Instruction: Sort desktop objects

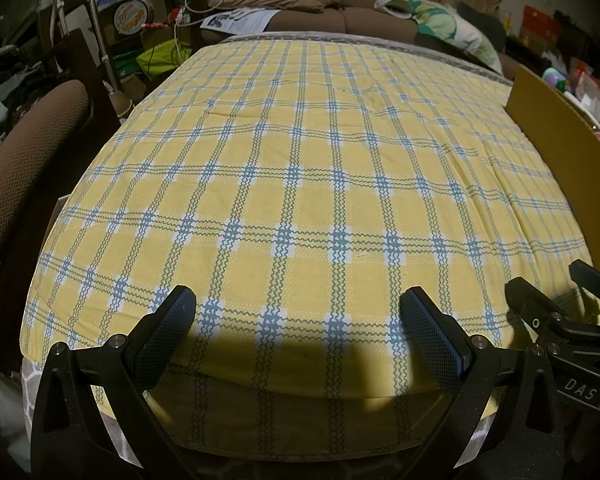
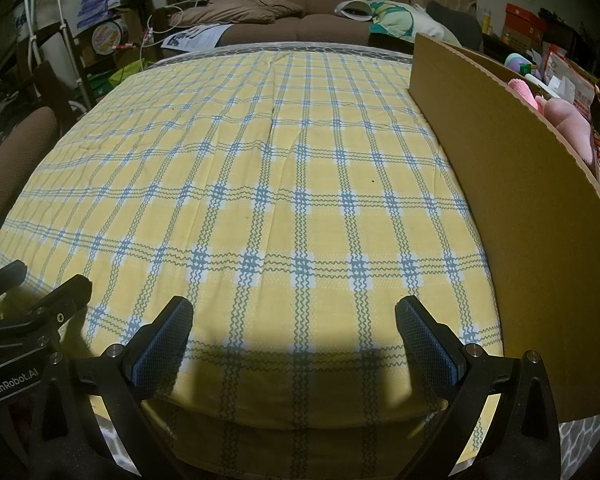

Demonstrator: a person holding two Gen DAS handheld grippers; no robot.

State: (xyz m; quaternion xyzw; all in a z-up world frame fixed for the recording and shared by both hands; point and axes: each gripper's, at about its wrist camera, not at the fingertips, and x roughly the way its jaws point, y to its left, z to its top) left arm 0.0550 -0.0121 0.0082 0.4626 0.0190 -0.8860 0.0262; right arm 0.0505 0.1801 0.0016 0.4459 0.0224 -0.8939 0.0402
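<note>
A table under a yellow and blue plaid cloth [image 1: 300, 184] [image 2: 260, 184] fills both views. A tall cardboard box [image 2: 512, 208] stands on its right side, with pink soft toys [image 2: 560, 120] and packets inside; its wall also shows in the left wrist view [image 1: 560, 152]. My left gripper [image 1: 296, 312] is open and empty above the table's near edge. My right gripper [image 2: 294, 316] is open and empty beside it, just left of the box. Each gripper shows at the edge of the other's view.
A brown chair [image 1: 24, 152] stands at the table's left. A brown sofa [image 1: 340, 4] with pillows and papers lies behind the table. Shelves with boxes and cables stand at the back left [image 1: 128, 4].
</note>
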